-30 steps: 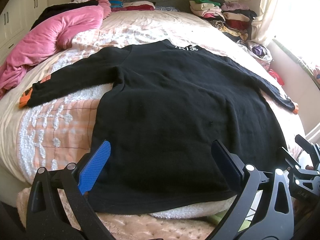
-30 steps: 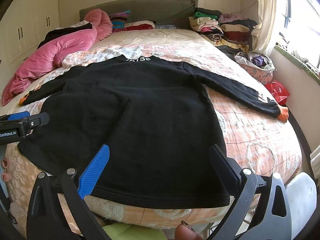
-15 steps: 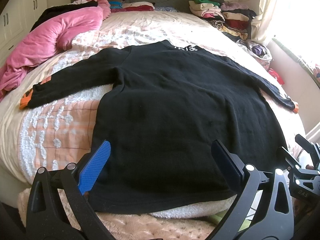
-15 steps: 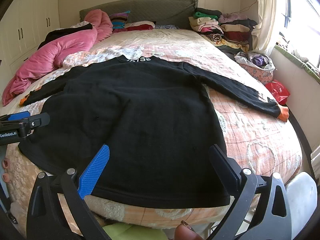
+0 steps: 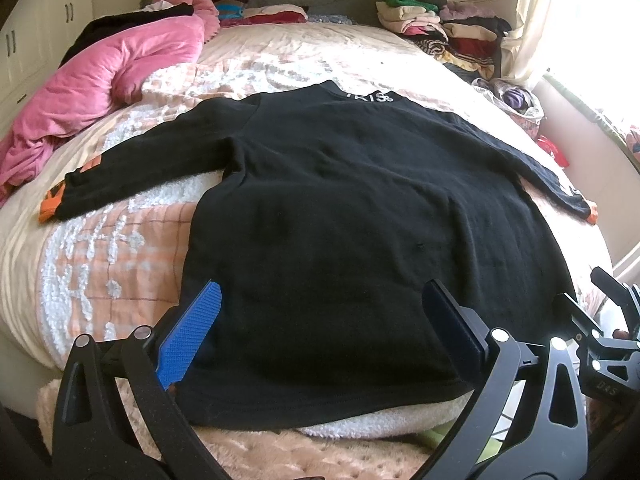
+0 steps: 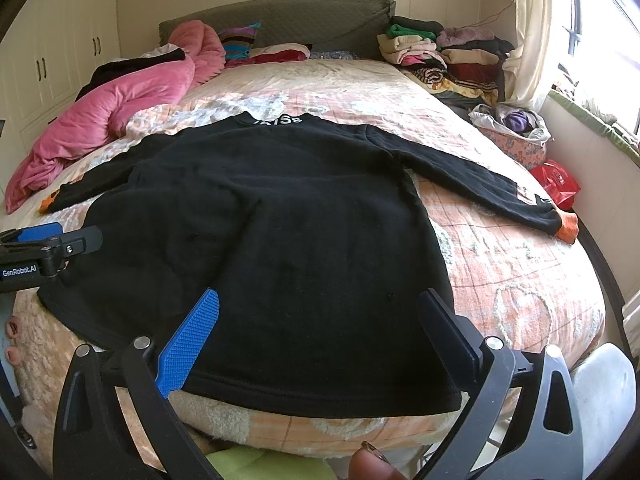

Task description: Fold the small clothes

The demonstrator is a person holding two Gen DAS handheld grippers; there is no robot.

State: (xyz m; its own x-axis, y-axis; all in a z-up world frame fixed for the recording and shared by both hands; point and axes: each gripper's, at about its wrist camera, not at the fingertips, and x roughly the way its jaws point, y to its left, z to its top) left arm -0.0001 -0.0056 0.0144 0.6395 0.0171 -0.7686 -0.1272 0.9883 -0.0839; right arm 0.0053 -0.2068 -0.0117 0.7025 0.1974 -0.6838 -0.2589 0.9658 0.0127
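Black fleece fills both views: a long-sleeved black top (image 5: 360, 240) lies flat on the bed (image 5: 100, 264), its neckband with pale lettering at the far end and its hem at the near edge, closest to the tongs. Taking the top as the landmark, its left sleeve (image 5: 132, 176) runs out toward the pink duvet (image 5: 112, 76), and its right sleeve (image 6: 480, 176) stretches toward the window side, ending in an orange cuff (image 6: 568, 228).

Over the last second almost nothing has changed. The top lies in the same spread-out shape, with no crease or fold begun, and both views have only drifted very slightly. The left tongs (image 5: 320, 320) hover spread wide above the hem on the top's left half, holding nothing. The right tongs (image 6: 320, 324) hover equally spread above the hem on its right half, also empty. In the right wrist view the left tool shows just beside the top's left edge.

This stillness suggests that laying out is finished and folding has not started. The likely next step is to grip a sleeve or a hem corner and bring it across the body. The fabric looks thick and soft, so a fold should hold but may bulge at the shoulders.

Beyond the neckband, stacked folded clothes (image 6: 440, 52) sit by the headboard.
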